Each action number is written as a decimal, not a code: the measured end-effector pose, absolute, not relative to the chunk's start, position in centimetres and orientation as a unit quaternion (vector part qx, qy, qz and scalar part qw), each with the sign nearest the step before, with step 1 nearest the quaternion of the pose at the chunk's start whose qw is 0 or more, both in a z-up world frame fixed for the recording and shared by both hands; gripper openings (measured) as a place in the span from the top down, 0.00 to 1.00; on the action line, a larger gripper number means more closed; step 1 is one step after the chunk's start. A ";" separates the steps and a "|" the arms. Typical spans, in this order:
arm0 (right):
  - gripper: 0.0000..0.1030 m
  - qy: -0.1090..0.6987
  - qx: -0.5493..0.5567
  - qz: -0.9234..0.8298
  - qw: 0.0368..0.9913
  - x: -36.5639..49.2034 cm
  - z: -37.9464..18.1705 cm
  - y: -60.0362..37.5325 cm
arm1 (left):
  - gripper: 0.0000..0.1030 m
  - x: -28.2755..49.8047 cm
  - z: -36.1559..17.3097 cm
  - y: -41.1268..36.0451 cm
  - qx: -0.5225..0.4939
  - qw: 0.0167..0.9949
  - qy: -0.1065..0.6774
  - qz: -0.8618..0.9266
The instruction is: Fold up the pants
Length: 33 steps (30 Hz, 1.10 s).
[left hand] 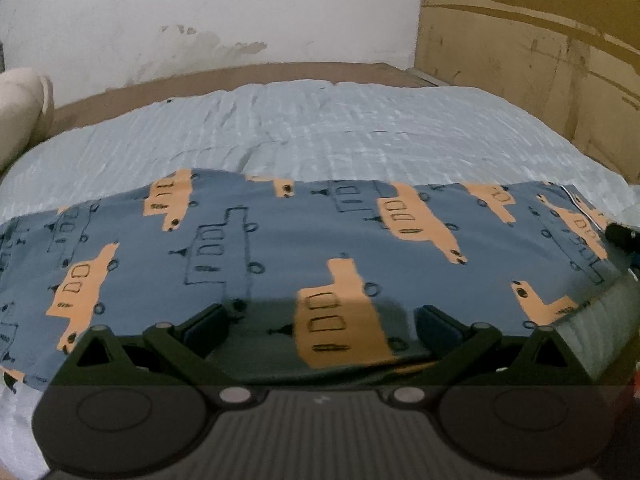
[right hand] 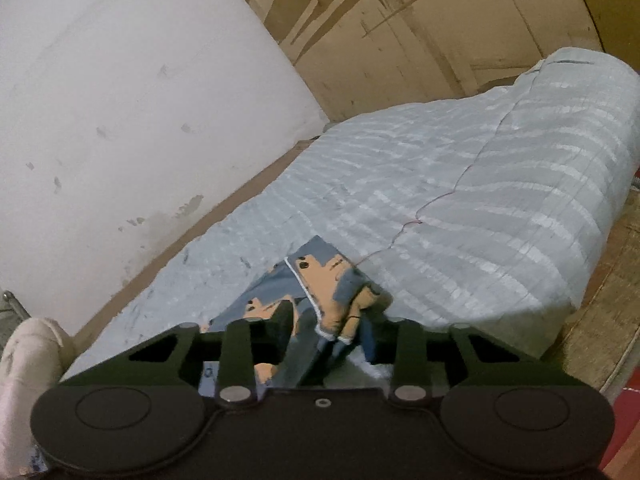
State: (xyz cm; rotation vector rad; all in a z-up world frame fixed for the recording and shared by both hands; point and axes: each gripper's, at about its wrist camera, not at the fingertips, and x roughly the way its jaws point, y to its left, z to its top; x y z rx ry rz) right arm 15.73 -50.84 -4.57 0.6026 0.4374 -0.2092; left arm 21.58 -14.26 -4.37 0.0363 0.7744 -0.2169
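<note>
The pants [left hand: 280,248] are blue with orange and outlined vehicle prints. They lie spread flat across a light blue quilted mattress [left hand: 320,132]. My left gripper [left hand: 320,324] is open, its fingers wide apart low over the near edge of the pants. My right gripper [right hand: 326,320] is shut on a bunched end of the pants [right hand: 320,280], with a white-stitched hem showing between the fingers. In the left wrist view a dark tip of the right gripper [left hand: 620,234] shows at the pants' right end.
A stained white wall [left hand: 200,20] stands behind the bed. A wooden panel [left hand: 540,40] rises at the right. A cream bolster [left hand: 16,112] lies at the left. The mattress edge [right hand: 580,280] drops to a wooden bed base.
</note>
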 end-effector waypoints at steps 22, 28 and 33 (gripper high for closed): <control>0.86 0.190 -0.115 0.086 0.971 15.9 -0.9 -31.4 | 0.01 23.4 -2.4 -7.2 -0.198 0.890 0.378 -0.162; 0.85 0.231 -0.120 0.098 0.961 15.3 -4.4 -28.2 | 0.01 23.6 -2.8 -7.8 -0.188 0.888 0.386 -0.167; 0.82 0.218 -0.077 0.088 0.969 14.8 -5.5 -29.1 | 0.01 24.8 -2.9 -9.9 -0.184 0.877 0.399 -0.194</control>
